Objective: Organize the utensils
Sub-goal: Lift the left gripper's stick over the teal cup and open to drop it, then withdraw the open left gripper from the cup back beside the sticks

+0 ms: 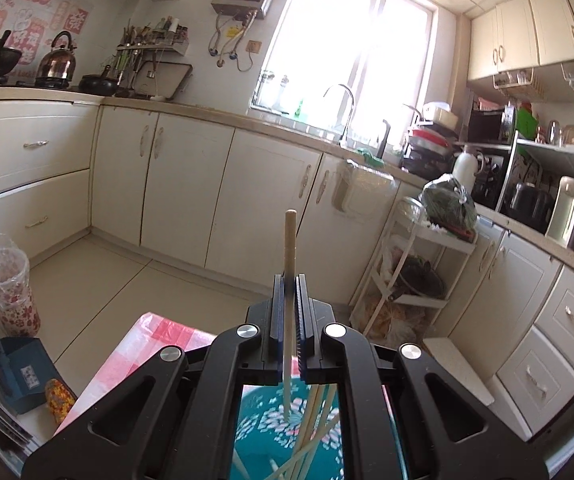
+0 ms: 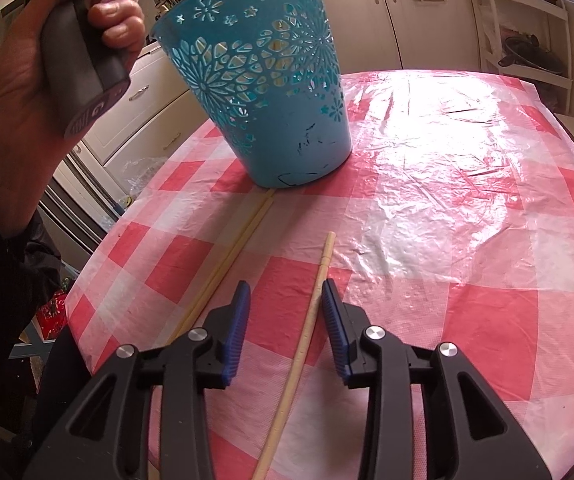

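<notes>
My left gripper (image 1: 289,280) is shut on one pale wooden chopstick (image 1: 289,240) that stands upright, its lower end down inside the blue cut-out basket (image 1: 255,432), where several more chopsticks lean. In the right wrist view that basket (image 2: 263,80) stands on the pink-and-white checked tablecloth (image 2: 447,200). My right gripper (image 2: 285,292) hangs open just over the cloth, and a single chopstick (image 2: 311,308) lies between its blue pads, close to the right one. A pair of chopsticks (image 2: 231,252) lies left of it, reaching to the basket's foot. A hand (image 2: 27,100) grips the left gripper's handle.
Cream kitchen cabinets (image 1: 167,184) and a tiled floor lie beyond the table. A white rack (image 1: 407,272) with bags stands at the right. A flowered plastic cup (image 1: 11,288) and a blue box (image 1: 27,372) sit at the left edge of the left wrist view.
</notes>
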Tool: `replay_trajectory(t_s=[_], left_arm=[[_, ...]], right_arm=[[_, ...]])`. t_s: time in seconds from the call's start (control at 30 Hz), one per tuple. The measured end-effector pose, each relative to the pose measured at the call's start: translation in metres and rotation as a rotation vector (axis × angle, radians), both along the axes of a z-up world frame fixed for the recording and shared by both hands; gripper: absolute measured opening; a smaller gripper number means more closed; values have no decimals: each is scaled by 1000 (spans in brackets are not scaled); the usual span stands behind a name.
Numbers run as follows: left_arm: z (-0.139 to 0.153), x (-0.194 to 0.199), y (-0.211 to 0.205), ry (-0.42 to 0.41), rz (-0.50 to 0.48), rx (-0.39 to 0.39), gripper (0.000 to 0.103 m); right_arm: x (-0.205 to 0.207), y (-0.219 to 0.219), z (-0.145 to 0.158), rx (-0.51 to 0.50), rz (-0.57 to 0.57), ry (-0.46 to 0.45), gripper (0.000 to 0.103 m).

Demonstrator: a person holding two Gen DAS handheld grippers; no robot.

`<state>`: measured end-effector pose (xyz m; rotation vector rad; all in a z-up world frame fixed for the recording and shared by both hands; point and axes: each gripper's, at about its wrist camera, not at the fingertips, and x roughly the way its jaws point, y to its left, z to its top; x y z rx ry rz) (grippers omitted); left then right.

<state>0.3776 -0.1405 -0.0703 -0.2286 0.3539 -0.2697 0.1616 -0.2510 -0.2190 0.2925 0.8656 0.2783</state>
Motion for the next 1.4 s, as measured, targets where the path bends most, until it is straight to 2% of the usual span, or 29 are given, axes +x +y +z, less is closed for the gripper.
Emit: replay_trajectory(t_s=[0.23,0.3,0.37,0.43,0.47,0.57,0.73,0.8,0.9,1.07,1.1,1.2,1.3,1.4], left_arm=[[-15,-18,-5,86,-57,138,6],[-13,-29,4,92,-46,147,15],[-9,-44,19,91,-15,145,44],[-7,-63,37,79,28,148,55],[-8,-75,49,73,45,151,58],[-21,-103,82,109,85,160,61],[-68,-133,133,258,124,159,63],[-86,-138,148,313,138,144,63],[-108,-149,162,370,141,111,63],[-129,-165,165,413,117,120,63],[-130,-168,165,412,112,119,63],[-129,-178,163,405,99,119,63],[-133,-184,160,408,88,133,64],[-140,-187,161,427,78,127,64]], right_arm=[[0,3,0,-15,0,-3,37],[1,3,0,-15,0,-3,37],[1,3,0,-13,0,-3,37],[1,3,0,-6,-1,-4,37],[0,2,0,-1,-2,-4,37],[-1,1,0,-1,-11,-4,37],[-3,7,3,-67,-25,4,37],[-2,9,3,-92,-50,14,30],[-3,12,2,-167,-88,16,15],[-4,38,2,-387,-51,-20,11],[-3,40,2,-392,-44,-16,7],[1,39,3,-370,-53,5,6],[3,34,6,-316,-70,13,6],[6,31,5,-310,-87,46,8]])
